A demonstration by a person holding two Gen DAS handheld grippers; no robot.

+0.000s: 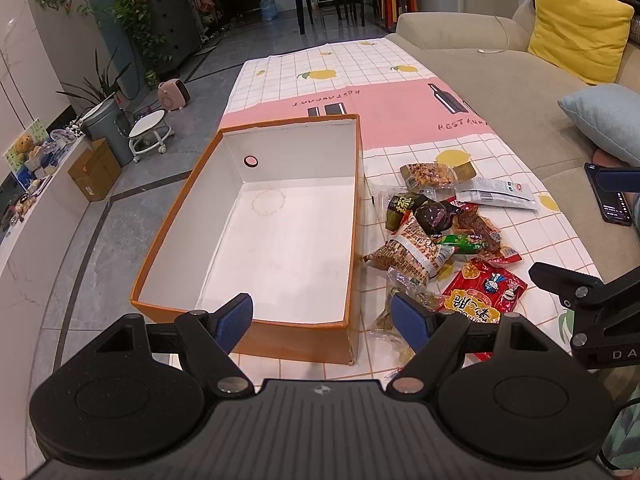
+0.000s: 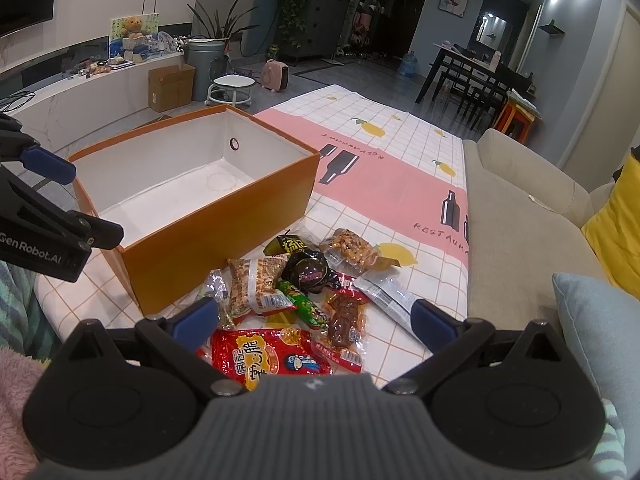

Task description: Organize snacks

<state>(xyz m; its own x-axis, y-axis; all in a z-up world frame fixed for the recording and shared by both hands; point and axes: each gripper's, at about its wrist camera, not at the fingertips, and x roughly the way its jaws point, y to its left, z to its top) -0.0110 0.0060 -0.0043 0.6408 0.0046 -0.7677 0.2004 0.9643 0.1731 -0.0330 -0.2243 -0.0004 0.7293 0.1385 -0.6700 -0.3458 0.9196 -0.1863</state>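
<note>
Orange box: the cardboard box (image 1: 256, 236) sits open on your surface (image 1: 400, 92), its white inside bare.
Snacks: the pile of snack packets (image 2: 304, 288) lies just beside the box, on its right.
Left tongs: your left tongs (image 1: 322, 320) hover spread apart over the box's near corner, holding nothing.
Right tongs: your right tongs (image 2: 316, 320) hang wide apart above the red packet (image 2: 268, 356), gripping nothing.
Progress: nothing looks packed yet; every packet remains to go in.

Tablecloth-covered table (image 1: 400, 100) — orange box (image 1: 160, 248), snack pile (image 1: 440, 236) beside.
</note>
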